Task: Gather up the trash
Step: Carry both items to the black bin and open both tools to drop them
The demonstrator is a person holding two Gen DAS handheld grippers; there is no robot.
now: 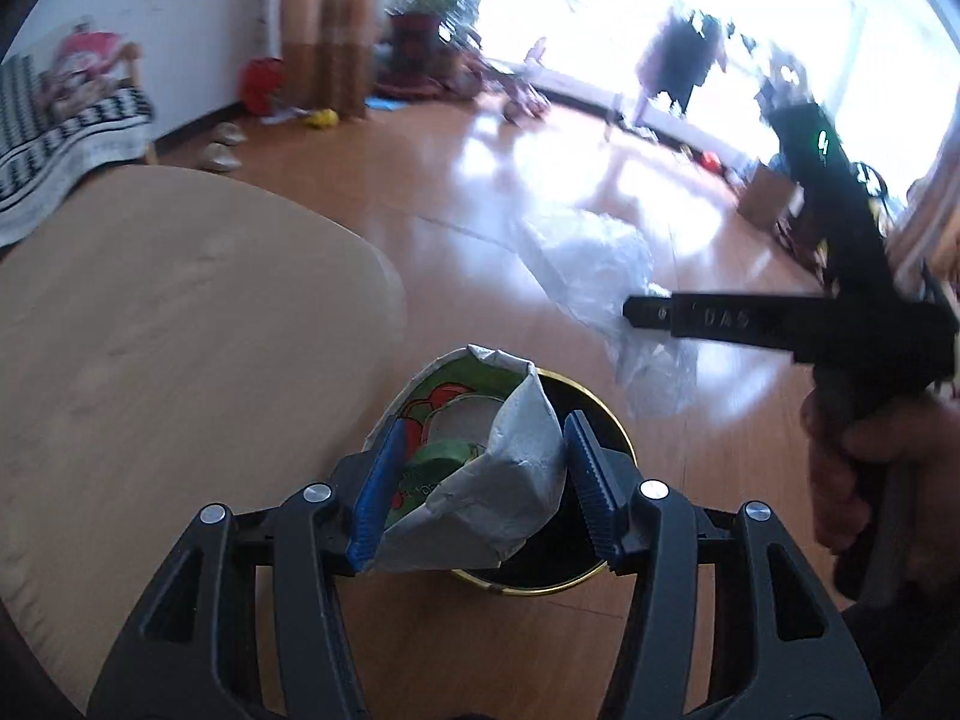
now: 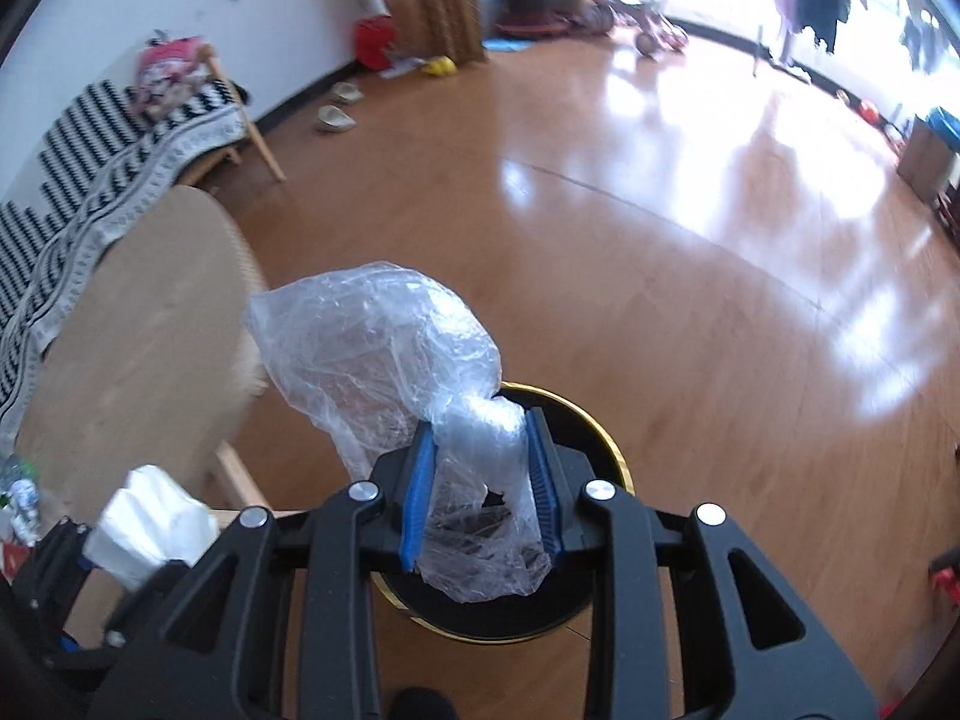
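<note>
crushed carton (image 1: 474, 468) clenched in left claw (image 1: 480, 480), plastic bag (image 2: 384, 360) in right claw (image 2: 480, 480), both above black bin (image 2: 600, 420)

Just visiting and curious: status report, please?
Left gripper clamps crushed cup. Right gripper clamps plastic bag. Both above bin. Nothing in between.

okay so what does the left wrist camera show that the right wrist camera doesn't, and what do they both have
Only the left wrist view shows the printed side of the crushed paper cup that the left gripper is shut on, and the hand holding the right gripper.

Only the right wrist view shows the right gripper shut on the clear plastic bag from behind, plus a wooden chair leg under the striped cover.

Both show the bag, the black gold-rimmed bin below the grippers, the round tan table, the wood floor and the striped cover.
</note>
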